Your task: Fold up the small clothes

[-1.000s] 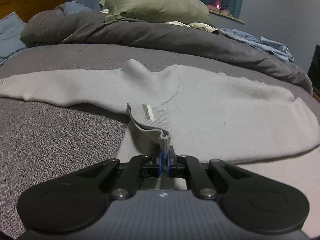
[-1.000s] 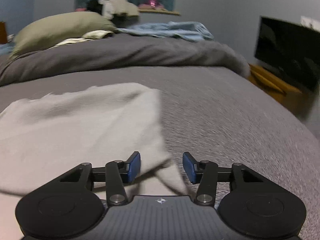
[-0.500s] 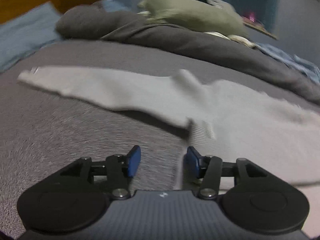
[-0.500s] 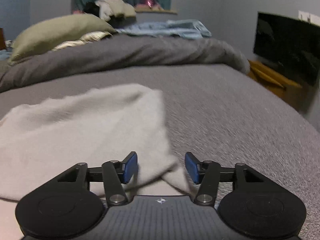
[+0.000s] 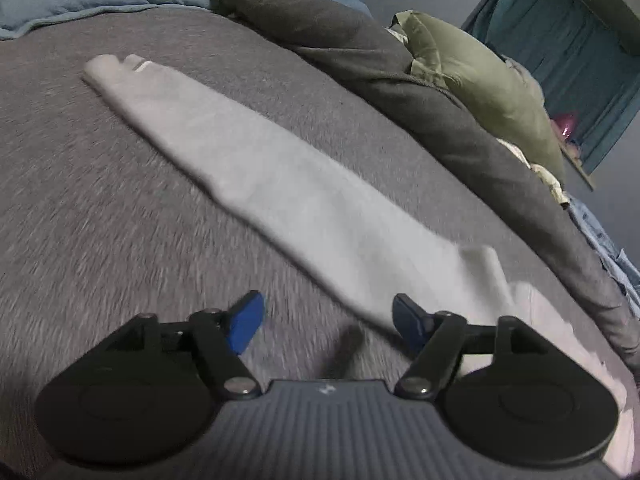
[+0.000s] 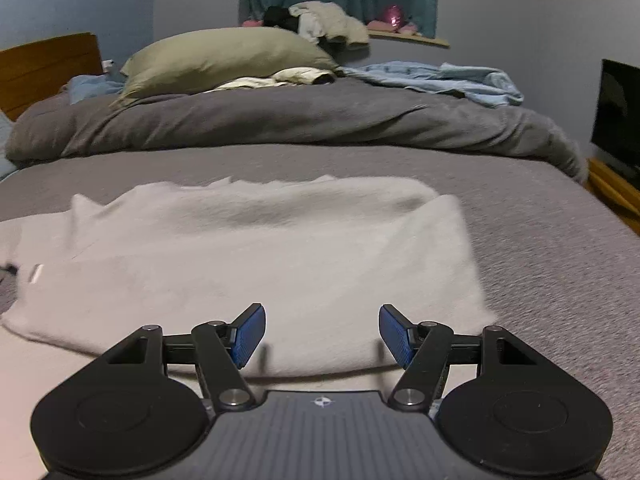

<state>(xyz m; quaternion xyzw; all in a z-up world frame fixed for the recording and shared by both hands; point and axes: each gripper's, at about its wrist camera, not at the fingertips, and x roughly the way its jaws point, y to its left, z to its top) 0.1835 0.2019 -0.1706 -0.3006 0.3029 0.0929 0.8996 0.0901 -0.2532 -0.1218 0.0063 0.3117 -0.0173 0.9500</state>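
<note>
A light grey sweater (image 6: 280, 256) lies flat on the grey bed cover (image 6: 540, 240), its body folded over itself. In the left wrist view one long sleeve (image 5: 256, 176) stretches away to its cuff (image 5: 112, 68) at the far left. My left gripper (image 5: 328, 322) hovers over the bed cover just left of the sleeve's near end, its jaws opening with nothing between them. My right gripper (image 6: 322, 332) hangs above the near edge of the sweater's folded body, jaws also opening, pads clear of the cloth.
A rumpled dark grey duvet (image 6: 280, 120) lies across the far side of the bed with an olive pillow (image 6: 224, 60) and light blue cloth (image 6: 440, 80) on it. A wooden headboard (image 6: 44, 68) stands far left, a dark screen (image 6: 618, 116) at the right.
My left gripper let go of the ribbed hem it pinched, opened wide, swung left and rolled, so the sleeve now runs diagonally. My right gripper opened wider and shifted left over the sweater.
</note>
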